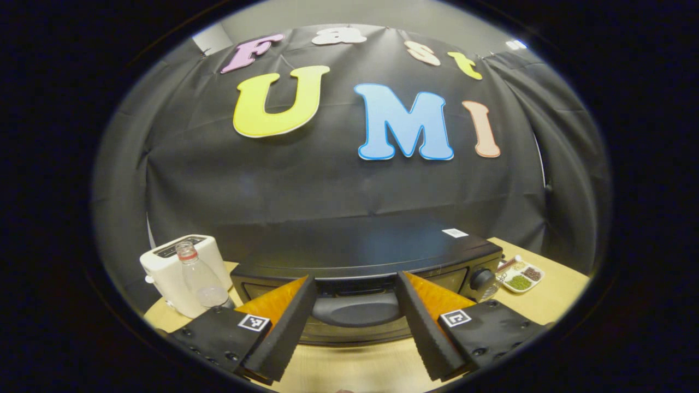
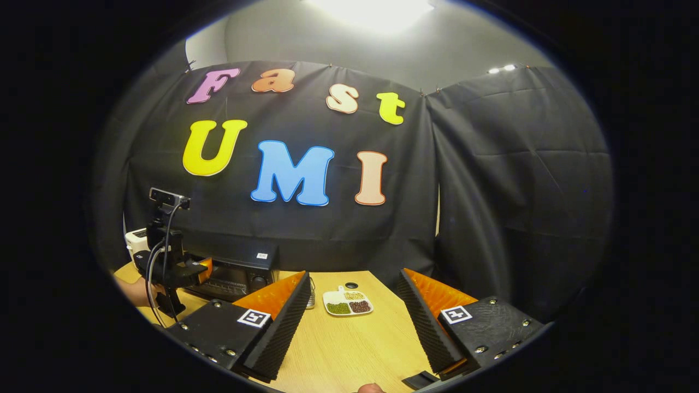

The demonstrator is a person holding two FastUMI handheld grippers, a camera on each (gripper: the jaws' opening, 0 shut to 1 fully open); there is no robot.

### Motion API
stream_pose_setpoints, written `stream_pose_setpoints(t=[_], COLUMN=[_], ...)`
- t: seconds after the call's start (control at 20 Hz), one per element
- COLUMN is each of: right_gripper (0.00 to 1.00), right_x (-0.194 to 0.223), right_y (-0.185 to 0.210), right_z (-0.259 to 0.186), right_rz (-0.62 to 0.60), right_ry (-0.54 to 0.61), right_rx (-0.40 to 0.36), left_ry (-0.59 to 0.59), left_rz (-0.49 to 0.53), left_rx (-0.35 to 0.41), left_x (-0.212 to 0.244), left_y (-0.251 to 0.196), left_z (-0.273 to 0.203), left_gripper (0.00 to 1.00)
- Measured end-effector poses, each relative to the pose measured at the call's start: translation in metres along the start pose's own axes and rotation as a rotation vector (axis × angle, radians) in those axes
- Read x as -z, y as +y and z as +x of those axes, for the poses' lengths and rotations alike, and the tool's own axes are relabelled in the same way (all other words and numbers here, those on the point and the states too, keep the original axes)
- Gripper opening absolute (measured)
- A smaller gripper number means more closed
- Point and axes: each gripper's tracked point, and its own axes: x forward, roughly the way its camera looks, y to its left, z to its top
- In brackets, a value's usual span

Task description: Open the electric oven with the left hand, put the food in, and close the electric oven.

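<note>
Wooden table (image 2: pixel 349 349), black-draped booth, both grippers' fingers spread wide, empty, oven (image 1: pixel 360 262) closed.

Black oven (image 1: pixel 366 256), white toaster (image 1: pixel 164 273)

Just a little booth with black cloth (image 2: pixel 491 180) draped all around

Cloth covers the back and wraps round the right side of the frame in both views, creased and pinned along the top. Above it there's a plain grey wall (image 2: pixel 448 49), with a bright ceiling light (image 2: pixel 371 11) glaring at top centre of the right gripper view. Light wooden table (image 2: pixel 355 344) along the bottom.
</note>
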Motion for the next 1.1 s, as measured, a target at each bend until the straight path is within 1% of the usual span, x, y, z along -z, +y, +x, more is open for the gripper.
stream_pose_setpoints(t=[0.05, 0.2, 0.25, 0.3, 0.55, 0.6, 0.65, 0.8, 0.85, 0.95, 1.05, 1.1], right_gripper=[0.98, 0.98, 0.97, 0.98, 0.97, 0.97, 0.97, 0.98, 0.98, 0.97, 0.97, 0.97], right_x=[0.0, -0.001, 0.0, 0.001, 0.001, 0.001, 0.001, 0.001, 0.002, 0.005, 0.007, 0.006], right_y=[0.0, 0.0, 0.0, 0.0, 0.0, 0.001, 0.002, 0.002, 0.001, 0.0, 0.0, 0.0], right_z=[0.001, -0.001, -0.002, -0.002, -0.003, -0.003, -0.003, -0.003, -0.003, -0.004, -0.004, -0.005], right_rz=[0.0, 0.002, 0.005, 0.007, 0.01, 0.01, 0.011, 0.013, 0.013, 0.014, 0.013, 0.012], right_ry=[-0.003, -0.006, -0.004, -0.004, -0.008, -0.009, -0.009, -0.011, -0.008, -0.003, 0.003, 0.004], right_rx=[-0.004, -0.016, -0.021, -0.026, -0.058, -0.066, -0.073, -0.091, -0.096, -0.104, -0.112, -0.116], left_ry=[0.003, 0.002, 0.004, 0.007, 0.031, 0.037, 0.045, 0.071, 0.074, 0.088, 0.099, 0.104], left_rz=[0.0, -0.005, -0.003, -0.001, 0.003, 0.004, 0.003, -0.002, -0.004, -0.007, -0.01, -0.011], left_rx=[-0.001, -0.002, -0.003, -0.004, -0.005, -0.006, -0.008, -0.012, -0.013, -0.016, -0.019, -0.02], left_x=[0.001, 0.003, 0.006, 0.007, 0.023, 0.026, 0.03, 0.04, 0.043, 0.05, 0.056, 0.058], left_y=[0.0, -0.001, -0.002, -0.002, -0.006, -0.007, -0.008, -0.009, -0.01, -0.011, -0.011, -0.012], left_z=[-0.002, -0.011, -0.016, -0.02, -0.045, -0.05, -0.054, -0.065, -0.068, -0.073, -0.078, -0.08], left_gripper=[0.98, 0.98, 0.98, 1.0, 1.0, 0.98, 1.0, 0.98, 0.94, 1.0, 1.0, 0.98])
